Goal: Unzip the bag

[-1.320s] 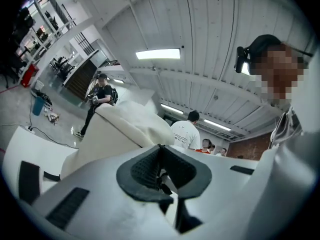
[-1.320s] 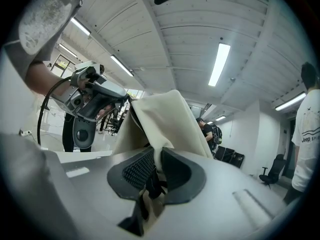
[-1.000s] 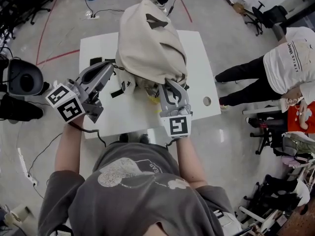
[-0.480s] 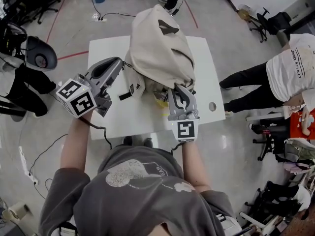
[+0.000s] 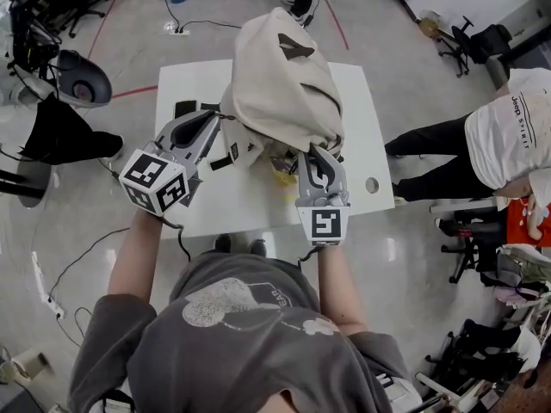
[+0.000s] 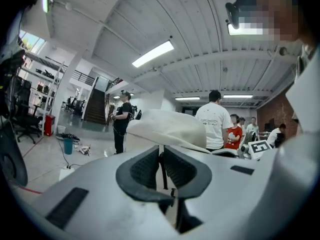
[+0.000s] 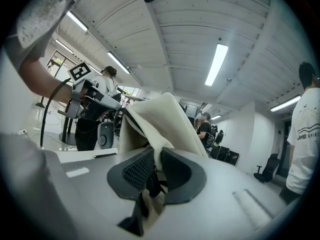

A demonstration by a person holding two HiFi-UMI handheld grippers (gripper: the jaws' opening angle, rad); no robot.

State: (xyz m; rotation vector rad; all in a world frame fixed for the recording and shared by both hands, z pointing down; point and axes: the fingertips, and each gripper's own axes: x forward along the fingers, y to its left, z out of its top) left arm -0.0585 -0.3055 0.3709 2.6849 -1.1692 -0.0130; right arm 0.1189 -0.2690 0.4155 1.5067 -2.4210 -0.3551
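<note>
A beige fabric bag (image 5: pixel 280 84) stands bunched up on the white table (image 5: pixel 250 206). My left gripper (image 5: pixel 217 120) reaches its lower left side. In the left gripper view a thin black zipper pull (image 6: pixel 163 170) runs between the pads of the left gripper (image 6: pixel 161 156), with the bag (image 6: pixel 170 126) just beyond; the jaws are opening slightly, still narrow around the pull. My right gripper (image 5: pixel 315 155) is at the bag's lower right edge. In the right gripper view the right gripper (image 7: pixel 156 160) is shut on a fold of the bag's fabric (image 7: pixel 160 119), with a dark strap beneath.
Black straps (image 5: pixel 185 107) lie on the table left of the bag. Something yellow (image 5: pixel 282 175) shows under the bag's front edge. The table has a round hole (image 5: pixel 372 184) near its right edge. A person (image 5: pixel 508 136) is at the right, a chair (image 5: pixel 82 77) at the left.
My left gripper has shifted rightward and nearer the table's front, its tips staying at the bag's left side. The right gripper keeps its hold on the fabric.
</note>
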